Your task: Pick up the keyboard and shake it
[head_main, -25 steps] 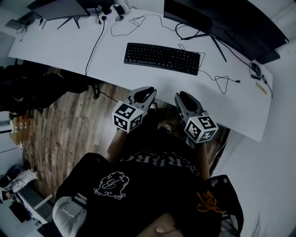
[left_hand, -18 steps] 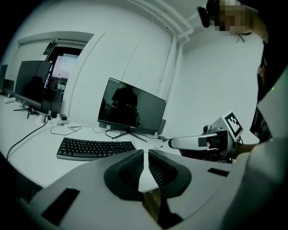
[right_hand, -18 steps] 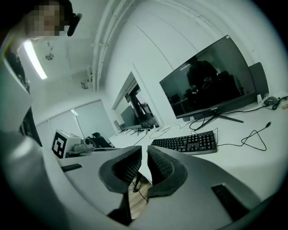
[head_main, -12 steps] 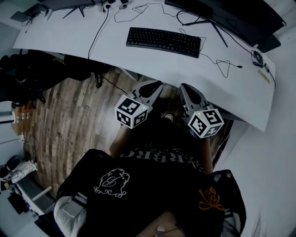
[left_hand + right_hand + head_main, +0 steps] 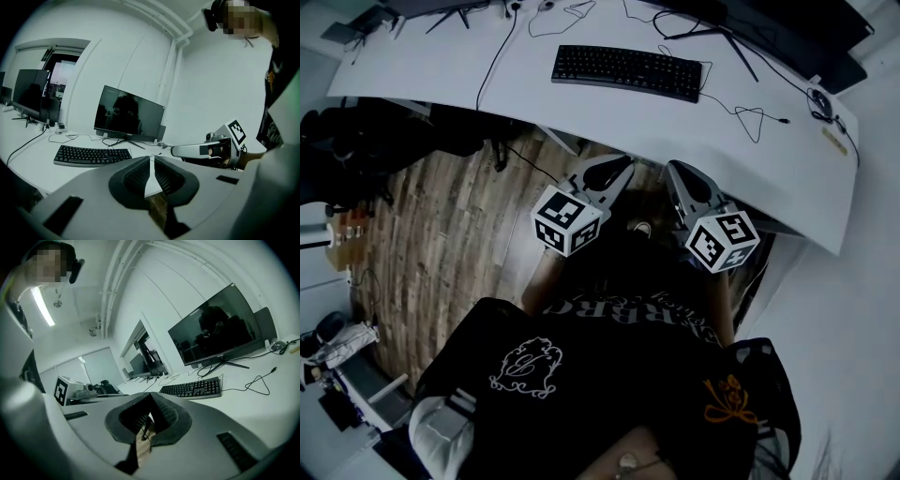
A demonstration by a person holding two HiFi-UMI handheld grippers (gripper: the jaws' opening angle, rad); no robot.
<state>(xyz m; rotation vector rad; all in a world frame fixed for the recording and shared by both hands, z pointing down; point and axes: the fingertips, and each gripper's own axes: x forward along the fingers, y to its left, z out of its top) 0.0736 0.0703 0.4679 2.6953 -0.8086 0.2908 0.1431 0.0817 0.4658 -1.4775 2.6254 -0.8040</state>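
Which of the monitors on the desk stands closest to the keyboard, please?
The wide monitor directly behind the keyboard; the other monitors stand much farther along the desk.

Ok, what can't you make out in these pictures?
- Keyboard key lettering: too small in all views.
- Monitor: cut off by the head view's top edge.
- Space under the desk: hidden by the desktop, head view.
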